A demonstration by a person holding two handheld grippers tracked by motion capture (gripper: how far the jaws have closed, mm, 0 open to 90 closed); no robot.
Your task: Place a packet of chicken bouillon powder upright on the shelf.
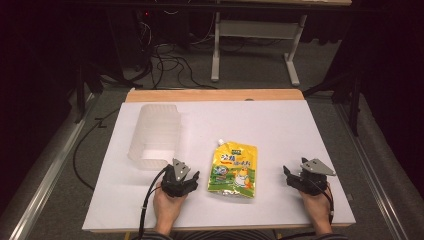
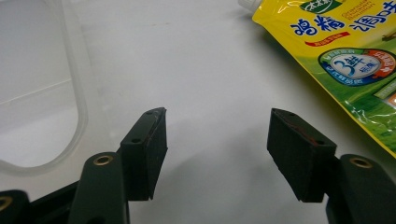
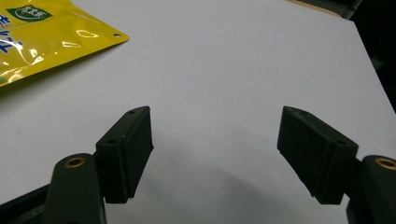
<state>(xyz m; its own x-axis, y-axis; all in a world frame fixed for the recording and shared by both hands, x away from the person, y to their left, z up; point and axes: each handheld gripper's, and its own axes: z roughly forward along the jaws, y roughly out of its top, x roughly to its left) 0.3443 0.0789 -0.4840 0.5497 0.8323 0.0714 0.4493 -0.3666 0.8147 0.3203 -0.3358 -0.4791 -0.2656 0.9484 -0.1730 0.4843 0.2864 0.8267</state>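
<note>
Nothing handled yet: yellow spouted pouch point(image 1: 232, 170) lies on white worktop point(image 1: 280, 130) beside translucent plastic bin point(image 1: 155, 135); both grippers' jaws apart, empty.

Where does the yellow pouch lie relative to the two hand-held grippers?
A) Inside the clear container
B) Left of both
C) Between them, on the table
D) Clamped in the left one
C: the yellow pouch lies flat on the table between the open left hand-held gripper and right hand-held gripper.
</note>
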